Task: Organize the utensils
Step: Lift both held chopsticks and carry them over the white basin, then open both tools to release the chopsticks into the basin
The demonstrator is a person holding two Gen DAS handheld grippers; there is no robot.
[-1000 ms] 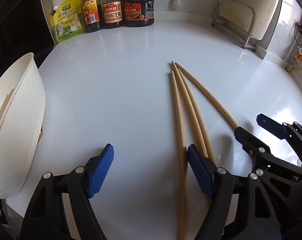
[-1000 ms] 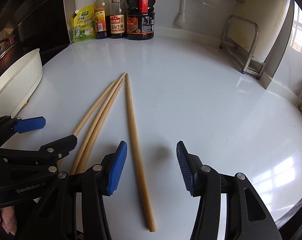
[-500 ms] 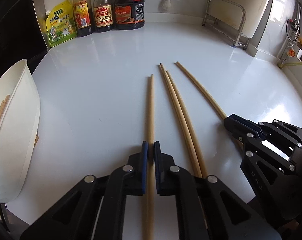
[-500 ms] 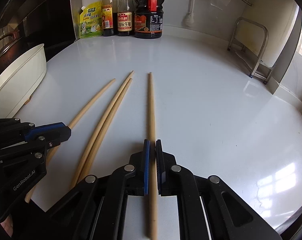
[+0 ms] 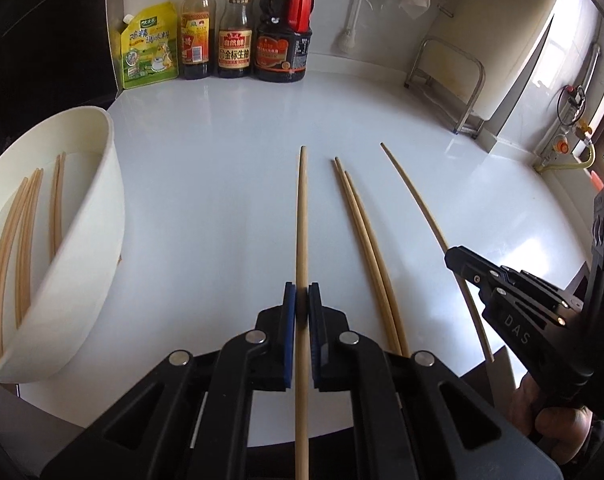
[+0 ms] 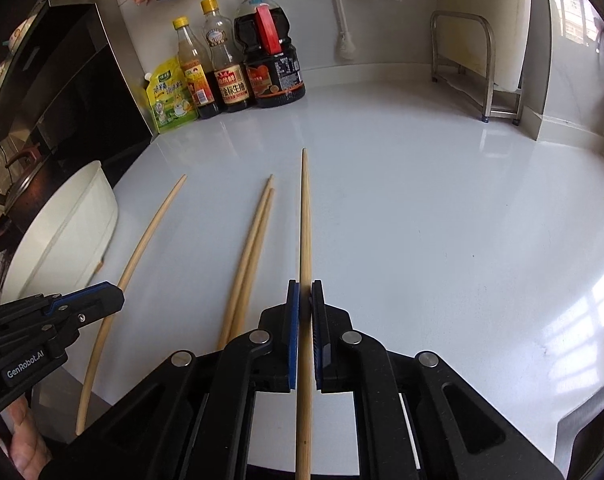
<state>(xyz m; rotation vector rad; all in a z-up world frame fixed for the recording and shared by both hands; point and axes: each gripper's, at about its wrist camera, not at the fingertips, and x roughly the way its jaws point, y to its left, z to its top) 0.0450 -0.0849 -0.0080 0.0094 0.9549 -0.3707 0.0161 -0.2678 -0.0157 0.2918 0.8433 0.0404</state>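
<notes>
My left gripper (image 5: 302, 292) is shut on a long wooden chopstick (image 5: 302, 216) and holds it above the white counter. My right gripper (image 6: 305, 290) is shut on another chopstick (image 6: 305, 220), also lifted. In the left wrist view the right gripper (image 5: 451, 254) and its chopstick (image 5: 413, 200) show at the right. In the right wrist view the left gripper (image 6: 114, 298) and its chopstick (image 6: 142, 240) show at the left. Two chopsticks (image 5: 361, 232) lie side by side on the counter between the grippers; they also show in the right wrist view (image 6: 254, 236). A white tub (image 5: 82, 240) at the left holds several chopsticks (image 5: 26, 232).
Three sauce bottles (image 5: 234, 28) and a yellow-green pouch (image 5: 146, 48) stand at the back wall. A metal rack (image 5: 449, 80) stands at the back right. A dark stove and a pot (image 6: 22, 176) lie beyond the tub (image 6: 62, 240). The counter's front edge is just under the grippers.
Both grippers closed on a chopstick each about half a second ago and have since lifted them off the counter. The left view now looks into the tub.
</notes>
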